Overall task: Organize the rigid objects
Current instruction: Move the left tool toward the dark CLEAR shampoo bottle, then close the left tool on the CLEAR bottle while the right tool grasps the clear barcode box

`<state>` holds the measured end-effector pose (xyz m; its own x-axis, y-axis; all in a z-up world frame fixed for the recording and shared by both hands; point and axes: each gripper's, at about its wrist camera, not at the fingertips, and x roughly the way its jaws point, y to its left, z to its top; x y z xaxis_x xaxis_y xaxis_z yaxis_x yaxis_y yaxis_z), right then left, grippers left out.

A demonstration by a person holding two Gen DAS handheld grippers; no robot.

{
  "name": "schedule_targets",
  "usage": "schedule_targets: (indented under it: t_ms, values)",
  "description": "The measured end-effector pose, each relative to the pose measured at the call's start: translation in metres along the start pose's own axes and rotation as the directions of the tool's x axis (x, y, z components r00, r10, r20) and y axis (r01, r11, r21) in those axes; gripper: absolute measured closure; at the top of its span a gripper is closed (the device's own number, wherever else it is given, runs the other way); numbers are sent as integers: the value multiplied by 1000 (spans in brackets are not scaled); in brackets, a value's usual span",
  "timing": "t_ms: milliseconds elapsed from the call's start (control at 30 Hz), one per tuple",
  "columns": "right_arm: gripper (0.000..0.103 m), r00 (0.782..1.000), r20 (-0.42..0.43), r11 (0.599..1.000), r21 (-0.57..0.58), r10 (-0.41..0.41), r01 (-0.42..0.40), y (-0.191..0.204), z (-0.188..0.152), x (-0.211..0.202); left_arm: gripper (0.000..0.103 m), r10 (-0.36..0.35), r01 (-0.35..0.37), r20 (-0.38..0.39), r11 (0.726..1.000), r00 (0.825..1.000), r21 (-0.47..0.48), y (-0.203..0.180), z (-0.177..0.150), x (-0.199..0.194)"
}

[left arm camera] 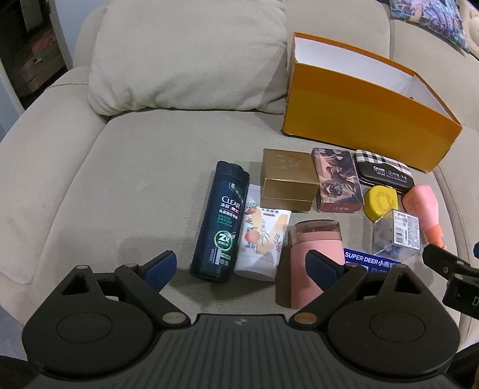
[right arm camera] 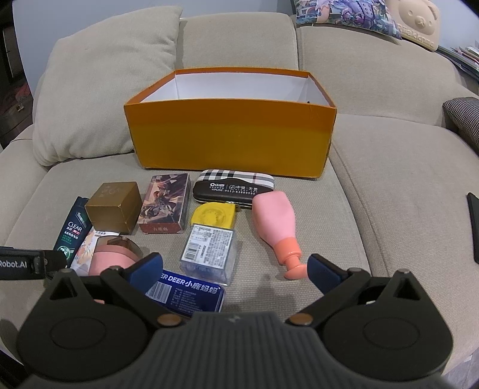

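An open orange box point(left arm camera: 359, 119) point(right arm camera: 230, 137) stands empty at the back of the beige sofa seat point(left arm camera: 134, 179). In front of it lie a dark Clear shampoo bottle point(left arm camera: 220, 221) point(right arm camera: 71, 229), a white floral tube point(left arm camera: 263, 239), a gold box point(left arm camera: 287, 182) point(right arm camera: 115, 206), a patterned card box point(left arm camera: 336, 181) point(right arm camera: 166, 203), a plaid case point(left arm camera: 384, 173) point(right arm camera: 233, 187), a yellow tape measure point(left arm camera: 380, 202) point(right arm camera: 212, 215), a clear labelled box point(left arm camera: 396, 236) point(right arm camera: 209, 251), a pink bottle point(left arm camera: 425, 212) point(right arm camera: 277, 224), a pink cup point(left arm camera: 314, 260) point(right arm camera: 112, 254) and a blue tin point(left arm camera: 371, 263) point(right arm camera: 188, 293). My left gripper point(left arm camera: 241, 270) and my right gripper point(right arm camera: 236, 269) are open, empty, above the front items.
A beige cushion point(left arm camera: 185, 57) point(right arm camera: 101, 89) leans left of the box. Printed cushions point(right arm camera: 359, 15) sit on the sofa back. A dark checked item point(right arm camera: 464, 116) and a black object point(right arm camera: 474, 227) lie at the far right.
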<state>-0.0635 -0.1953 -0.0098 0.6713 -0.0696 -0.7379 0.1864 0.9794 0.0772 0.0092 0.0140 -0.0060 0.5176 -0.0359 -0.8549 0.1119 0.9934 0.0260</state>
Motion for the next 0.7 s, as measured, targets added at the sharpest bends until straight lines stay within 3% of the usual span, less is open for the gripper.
schedule_targets:
  t_ms: [233,700]
  values:
    - [1,1000,0,1000,9,-1,1,-1,1,-1,0,2,-2,-10,999,1000,-46,17,9,12]
    - [1,1000,0,999,38,14,-14,-8,-1,-4,0,77,-86,-82,991,994,-104,45,24,56]
